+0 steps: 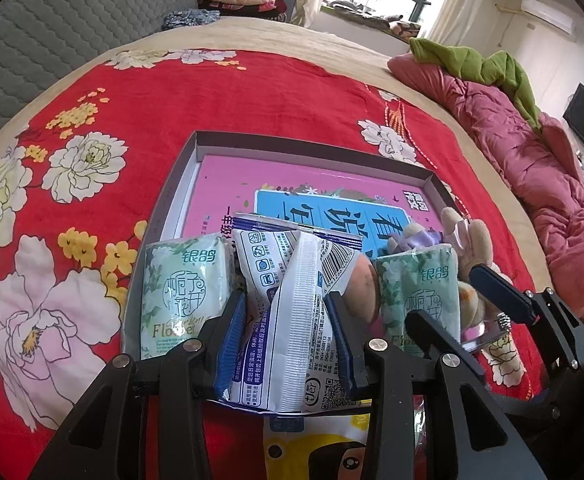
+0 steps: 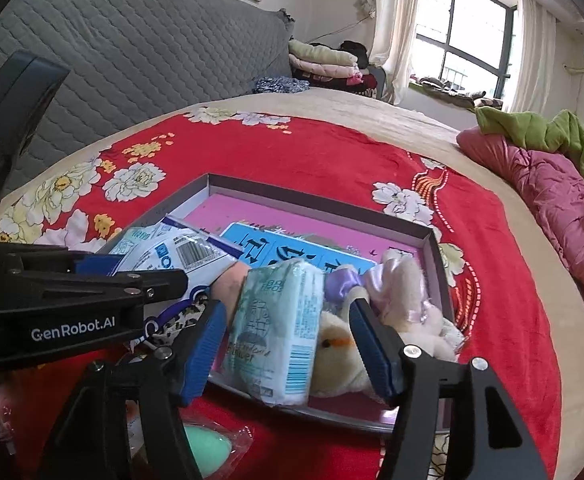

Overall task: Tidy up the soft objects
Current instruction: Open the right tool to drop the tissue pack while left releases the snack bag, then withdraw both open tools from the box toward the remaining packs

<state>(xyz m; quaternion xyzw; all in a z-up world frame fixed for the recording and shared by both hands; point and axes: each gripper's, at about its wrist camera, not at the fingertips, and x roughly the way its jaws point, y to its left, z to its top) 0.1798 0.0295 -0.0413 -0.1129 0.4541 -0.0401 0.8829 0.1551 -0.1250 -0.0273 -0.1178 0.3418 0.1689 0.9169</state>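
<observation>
While the shallow box [image 1: 196,148] lies flat on the red floral bedspread [image 1: 220,92] near the bed's front edge, both tools are working at the box's near wall. The left gripper [image 1: 288,332] has its jaws clamped on a white-and-blue wipes pack [image 1: 292,304], which stands upright at the near wall between a green tissue pack [image 1: 180,292] toward the near-left corner and a second tissue pack [image 2: 280,328] to its right. The right gripper [image 2: 288,344] straddles that second pack and the head of a plush toy [image 2: 340,344] — its jaws stand apart, touching neither firmly as far as can be told. A pink-eared plush rabbit [image 2: 400,280] fills the near-right corner, and a round peach-coloured item [image 1: 364,288], identity unclear, sits between the wipes and the second tissue pack. Outside the box, a green egg-shaped item in clear wrap [image 2: 208,448] lies on the bedspread at the front edge. Handling judgement: every piece appears light and compressible; the film wrappers are likely slippery and will crumple, so a pinch across the full body of a pack — not a sealed end flap — should hold best. The plush will deform freely and could snag on neighbours. The box looks like thin card and may shift if pushed.
</observation>
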